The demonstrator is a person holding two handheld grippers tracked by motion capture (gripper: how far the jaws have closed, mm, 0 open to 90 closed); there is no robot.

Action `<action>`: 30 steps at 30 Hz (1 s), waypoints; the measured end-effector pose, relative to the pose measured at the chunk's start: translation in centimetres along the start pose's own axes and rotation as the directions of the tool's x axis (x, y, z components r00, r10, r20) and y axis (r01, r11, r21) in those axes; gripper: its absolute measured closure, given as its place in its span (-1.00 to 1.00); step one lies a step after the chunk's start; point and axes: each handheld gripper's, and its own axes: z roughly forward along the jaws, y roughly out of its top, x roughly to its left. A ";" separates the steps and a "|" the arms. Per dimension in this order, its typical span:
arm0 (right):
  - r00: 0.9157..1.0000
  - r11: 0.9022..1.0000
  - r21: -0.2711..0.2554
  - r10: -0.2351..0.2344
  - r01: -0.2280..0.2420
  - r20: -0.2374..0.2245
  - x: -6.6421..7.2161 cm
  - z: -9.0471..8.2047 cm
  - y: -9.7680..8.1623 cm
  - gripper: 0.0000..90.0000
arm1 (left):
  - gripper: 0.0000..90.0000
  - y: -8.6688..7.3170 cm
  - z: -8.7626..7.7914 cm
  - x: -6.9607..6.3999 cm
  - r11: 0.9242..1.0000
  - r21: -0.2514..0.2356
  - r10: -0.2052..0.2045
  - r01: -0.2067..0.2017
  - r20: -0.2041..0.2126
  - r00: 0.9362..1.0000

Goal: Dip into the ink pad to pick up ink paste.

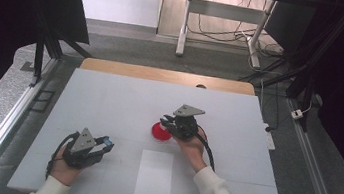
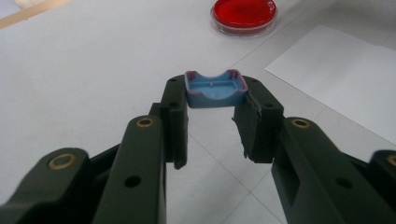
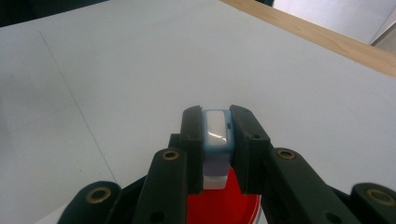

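Hovering directly over the red dish [image 1: 161,132], the right gripper [image 1: 170,123] clamps a small pale-blue block [image 3: 217,133] between its jaws; in the right gripper view the block stands on end, its long axis running down toward the dish just below the jaw tips. The dish sits near the middle of the tabletop [image 1: 109,99], slightly toward its right edge. I judge that the coming move turns on this vertical line: the block is already above the dish, so only a short drop or a tilt separates them. The right hand is plainly the nearer one.

The left gripper [image 1: 103,144] rests close to the near left corner, well apart from the dish, its jaws closed on a blue tray-like piece [image 2: 215,88] with reddish edges, held across the tips. In the left gripper view the dish [image 2: 243,14] lies far ahead and to the right.

A white sheet [image 1: 155,174] lies flat by the near edge, between the two hands. Nothing stands between block and dish.
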 end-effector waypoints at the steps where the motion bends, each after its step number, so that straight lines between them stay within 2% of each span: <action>1: 1.000 1.000 -0.002 -0.002 0.002 -0.001 0.0 -0.1 0.0 0.68 | 0.45 0.0 0.0 0.0 1.000 0.000 0.000 0.000 0.000 1.000; 13: 1.000 1.000 -0.023 -0.010 0.009 -0.013 0.3 -1.1 0.5 0.68 | 0.45 -0.1 0.0 0.1 1.000 0.000 -0.001 0.001 0.000 1.000; 30: 0.999 0.998 -0.059 0.020 -0.022 -0.031 0.2 -3.5 0.6 0.68 | 0.45 0.1 0.3 0.2 1.000 0.000 0.002 -0.002 -0.002 1.000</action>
